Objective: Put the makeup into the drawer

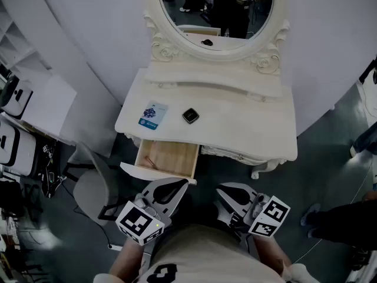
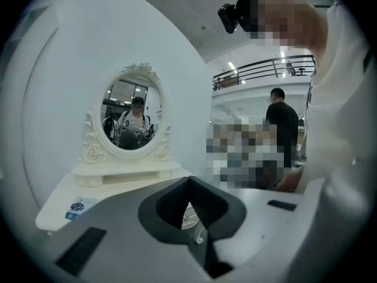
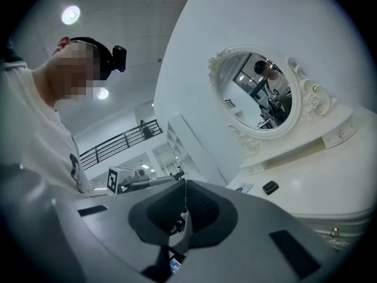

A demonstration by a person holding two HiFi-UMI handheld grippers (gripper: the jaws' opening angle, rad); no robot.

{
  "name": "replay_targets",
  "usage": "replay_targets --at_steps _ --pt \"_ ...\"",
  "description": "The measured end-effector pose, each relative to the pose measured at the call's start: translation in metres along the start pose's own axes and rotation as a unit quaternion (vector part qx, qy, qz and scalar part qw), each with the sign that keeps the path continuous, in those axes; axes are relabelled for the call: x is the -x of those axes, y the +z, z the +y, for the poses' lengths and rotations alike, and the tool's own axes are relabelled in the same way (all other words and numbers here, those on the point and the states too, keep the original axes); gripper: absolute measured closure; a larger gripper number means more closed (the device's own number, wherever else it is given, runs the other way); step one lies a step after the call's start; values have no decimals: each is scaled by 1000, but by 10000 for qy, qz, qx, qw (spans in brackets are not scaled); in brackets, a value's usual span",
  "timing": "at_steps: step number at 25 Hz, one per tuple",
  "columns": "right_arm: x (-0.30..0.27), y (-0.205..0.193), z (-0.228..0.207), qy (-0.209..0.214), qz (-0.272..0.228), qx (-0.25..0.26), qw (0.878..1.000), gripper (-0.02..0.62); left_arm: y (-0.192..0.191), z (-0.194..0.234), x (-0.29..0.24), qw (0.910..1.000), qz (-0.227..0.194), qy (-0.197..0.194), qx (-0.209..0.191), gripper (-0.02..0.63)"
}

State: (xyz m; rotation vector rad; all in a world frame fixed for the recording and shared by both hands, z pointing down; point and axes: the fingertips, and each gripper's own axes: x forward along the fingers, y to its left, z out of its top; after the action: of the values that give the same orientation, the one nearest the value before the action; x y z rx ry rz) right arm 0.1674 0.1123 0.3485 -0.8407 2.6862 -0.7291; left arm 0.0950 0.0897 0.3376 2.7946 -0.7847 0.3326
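A small black square makeup compact (image 1: 189, 115) lies on the white dressing table's top (image 1: 247, 128), right of a blue-and-white card (image 1: 153, 115). It shows as a dark speck (image 3: 270, 187) in the right gripper view. Below it the left wooden drawer (image 1: 168, 158) stands pulled out, nothing seen inside. My left gripper (image 1: 175, 186) and right gripper (image 1: 222, 191) hang close to my body below the table's front edge, both shut and holding nothing. In the left gripper view the jaws (image 2: 188, 184) meet tip to tip; likewise the right (image 3: 185, 184).
An oval mirror (image 1: 218, 10) in an ornate white frame stands at the table's back against a curved white wall. A grey chair (image 1: 94, 187) sits left of the drawer. Shelving and cases (image 1: 15, 122) line the far left. Another person's leg (image 1: 347, 217) shows at right.
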Motion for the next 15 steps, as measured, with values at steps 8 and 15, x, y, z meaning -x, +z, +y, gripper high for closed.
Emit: replay_targets --at_steps 8,15 --pt "-36 -14 17 -93 196 242 9995 568 -13 34 36 9997 54 117 -216 551" --pt "-107 -31 36 -157 174 -83 9997 568 -34 96 92 9994 13 320 -155 551"
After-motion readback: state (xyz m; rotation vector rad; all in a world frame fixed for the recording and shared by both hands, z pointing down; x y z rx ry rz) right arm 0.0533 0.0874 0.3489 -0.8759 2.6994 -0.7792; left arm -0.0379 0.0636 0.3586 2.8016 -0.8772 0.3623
